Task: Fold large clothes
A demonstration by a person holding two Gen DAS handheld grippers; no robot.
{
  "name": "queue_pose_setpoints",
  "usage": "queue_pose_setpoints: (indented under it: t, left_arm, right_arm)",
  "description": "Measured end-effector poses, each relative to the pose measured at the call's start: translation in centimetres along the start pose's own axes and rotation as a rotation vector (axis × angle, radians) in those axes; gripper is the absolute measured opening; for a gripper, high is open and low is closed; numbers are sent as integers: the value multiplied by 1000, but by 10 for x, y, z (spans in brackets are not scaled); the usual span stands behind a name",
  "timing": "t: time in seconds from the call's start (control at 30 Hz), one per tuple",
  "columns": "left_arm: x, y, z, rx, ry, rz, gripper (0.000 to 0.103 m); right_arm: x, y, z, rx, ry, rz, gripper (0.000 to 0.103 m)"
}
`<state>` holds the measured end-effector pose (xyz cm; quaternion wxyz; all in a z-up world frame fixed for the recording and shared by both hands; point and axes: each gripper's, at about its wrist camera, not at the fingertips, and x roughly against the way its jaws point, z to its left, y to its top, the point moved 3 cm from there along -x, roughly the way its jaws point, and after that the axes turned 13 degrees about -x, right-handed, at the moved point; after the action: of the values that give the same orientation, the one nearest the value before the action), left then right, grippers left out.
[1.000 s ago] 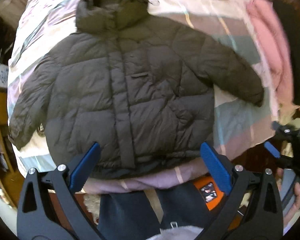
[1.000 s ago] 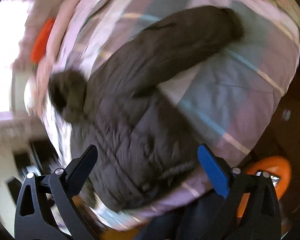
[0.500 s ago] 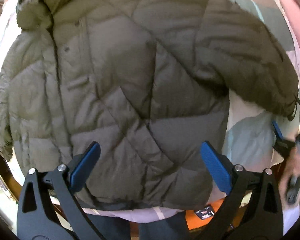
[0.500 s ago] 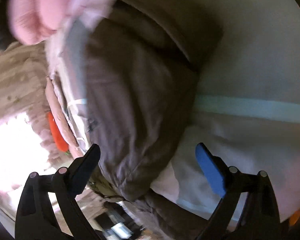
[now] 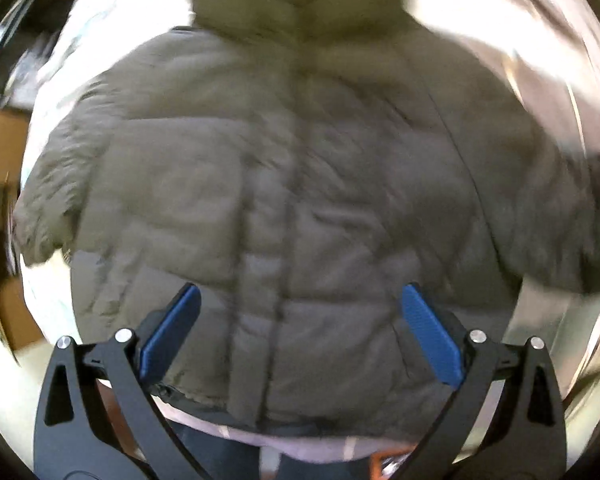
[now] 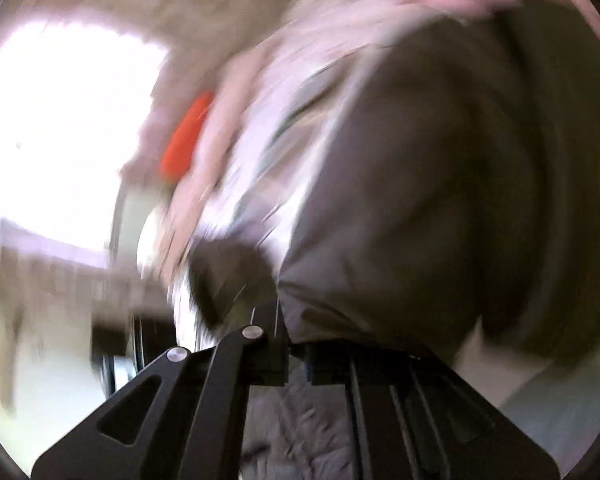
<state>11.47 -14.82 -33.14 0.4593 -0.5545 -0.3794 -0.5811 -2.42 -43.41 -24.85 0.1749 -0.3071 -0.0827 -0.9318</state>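
The left hand-held gripper (image 5: 300, 336) points down over a grey-brown puffer jacket (image 5: 300, 184), its two blue pads spread wide with nothing pinched between them; the left pad (image 5: 171, 330) sits at about 7 o'clock in the left wrist view and the other at 5 o'clock, both above the jacket's lower front near the hem. The jacket lies front-up and spread on a bed with a pale pink and blue checked cover (image 5: 500, 60), hood at 12 o'clock, one sleeve reaching to 9 o'clock and the other to 3 o'clock. The view is smeared by motion blur.

The right hand-held gripper (image 6: 296, 360) has its jaws pressed together, pinching a fold of the jacket (image 6: 440, 200); this looks like the end of a sleeve, though blur makes that uncertain. From the pinch the dark fabric bulges up toward 1 o'clock. An orange object (image 6: 186, 136) sits at 10 o'clock, beside a bright window (image 6: 60, 128).
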Motion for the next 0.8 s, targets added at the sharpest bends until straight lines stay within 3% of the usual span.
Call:
queue_pose_setpoints:
  t: [0.1,0.17,0.27,0.4,0.6,0.73,0.8]
  left_arm:
    - [9,8,45,118,24,-33,101]
    - [9,12,71,174,59,-41,101]
    - [8,13,92,205,63,-56,101]
    - [-9,10,92,165,62,-31,101]
    - [-43,1,67,135,-65,21,101]
    - [-59,6,56,101,-73,22,101]
    - [-67,11,55,102,-73,10,101]
  right_arm:
    - [-51,-76,52,135,-6,175,15]
    - [-78,-122,65,209,-52,279,63]
    - [-89,-155,63,234,-67,297,82]
    - [-89,-151,20,110,-98,320,84]
    - [-64,-145,-82,-197,-178,262,84]
    - [-40,-138,-118,-269,-204,218,84]
    - [-39,-142,-122,-286,-176,226,84]
